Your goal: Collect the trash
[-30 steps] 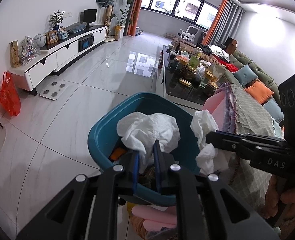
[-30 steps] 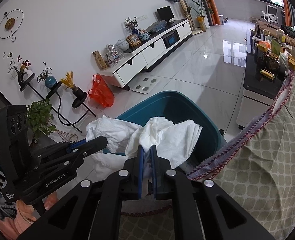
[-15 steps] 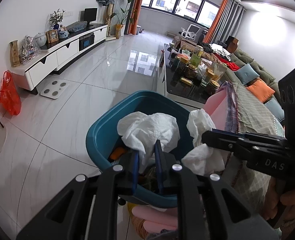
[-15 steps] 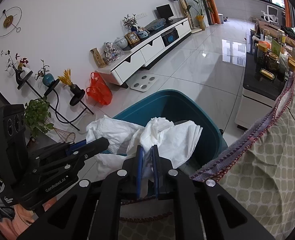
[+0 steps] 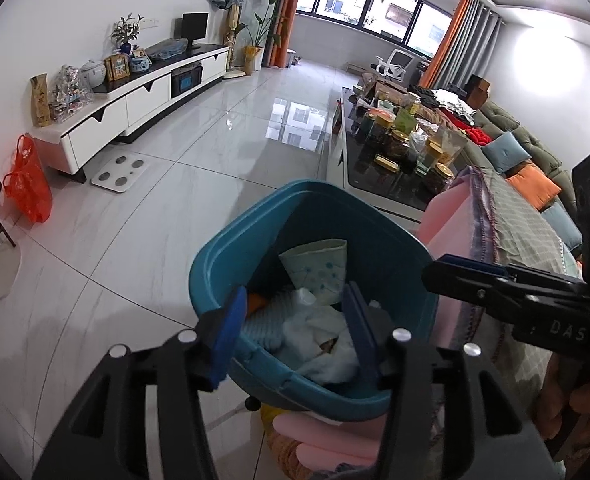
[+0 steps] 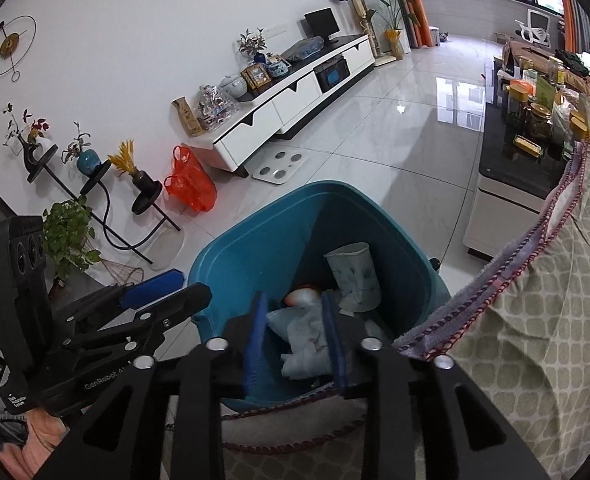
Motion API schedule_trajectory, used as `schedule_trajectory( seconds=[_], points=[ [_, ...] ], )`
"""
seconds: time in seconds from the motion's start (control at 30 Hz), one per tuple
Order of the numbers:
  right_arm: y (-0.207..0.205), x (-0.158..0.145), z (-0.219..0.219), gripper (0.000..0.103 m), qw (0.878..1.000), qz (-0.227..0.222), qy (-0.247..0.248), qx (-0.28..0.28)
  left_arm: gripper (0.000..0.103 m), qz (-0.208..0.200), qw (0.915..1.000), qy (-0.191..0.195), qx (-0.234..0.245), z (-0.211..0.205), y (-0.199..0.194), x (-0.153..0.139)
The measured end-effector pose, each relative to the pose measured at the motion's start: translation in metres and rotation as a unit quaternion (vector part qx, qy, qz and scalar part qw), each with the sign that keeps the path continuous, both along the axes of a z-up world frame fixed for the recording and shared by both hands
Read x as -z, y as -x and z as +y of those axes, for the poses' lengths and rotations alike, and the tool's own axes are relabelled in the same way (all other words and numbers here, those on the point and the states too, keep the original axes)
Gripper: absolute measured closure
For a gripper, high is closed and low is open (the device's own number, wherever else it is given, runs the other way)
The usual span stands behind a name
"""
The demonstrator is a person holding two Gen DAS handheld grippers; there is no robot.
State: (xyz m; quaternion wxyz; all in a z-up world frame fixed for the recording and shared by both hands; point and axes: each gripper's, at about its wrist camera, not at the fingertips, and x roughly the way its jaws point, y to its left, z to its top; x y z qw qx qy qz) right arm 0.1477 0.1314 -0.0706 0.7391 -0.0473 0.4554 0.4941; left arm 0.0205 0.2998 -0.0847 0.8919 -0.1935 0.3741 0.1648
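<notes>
Both tools hover over the teal bin (image 5: 255,240). The left gripper (image 5: 295,320) and right gripper (image 6: 295,336) stand spread, holding nothing. Directly below and ahead, crumpled white tissue (image 5: 323,340) lies inside the bin (paper cup (image 5: 319,268) behind it, leaning on the far wall). Neither gripper is clearly nearer. The draped blanket (image 6: 535,320) borders the bin's right side; an orange item (image 6: 299,296), possibly fruit peel, lies beyond.

We read "DAS" in pale letters on the right gripper (image 5: 447,276) body, "GenRobot AI" along the left gripper (image 6: 167,292) arm, and, on its lower corner, smaller print that looks like "Data Acquisition System".
</notes>
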Motion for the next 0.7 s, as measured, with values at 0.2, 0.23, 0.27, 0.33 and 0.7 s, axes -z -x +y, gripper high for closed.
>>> schedule_trajectory(
  seconds=[0.2,0.23,0.27,0.33,0.7],
  points=[
    [-0.002,-0.008,-0.013,0.069,1.000,0.002,-0.021,0.009,0.051,-0.009,1.0000,0.001,-0.002,-0.002,0.002,-0.006],
    [-0.001,-0.011,-0.018,0.067,1.000,-0.001,-0.027,0.012,0.050,-0.013,0.9999,-0.001,0.000,-0.004,0.004,-0.008],
    [0.000,-0.013,-0.022,0.064,0.999,-0.003,-0.031,0.013,0.047,-0.018,0.9998,-0.008,0.000,-0.006,0.005,-0.011],
    [0.006,-0.022,-0.035,0.049,0.999,-0.016,-0.044,0.020,0.037,-0.036,0.9991,-0.023,0.005,-0.014,0.014,-0.019],
    [0.047,-0.063,-0.151,0.006,0.982,-0.124,-0.100,0.098,0.003,-0.136,0.9864,-0.069,0.060,-0.079,0.047,-0.061]
  ],
)
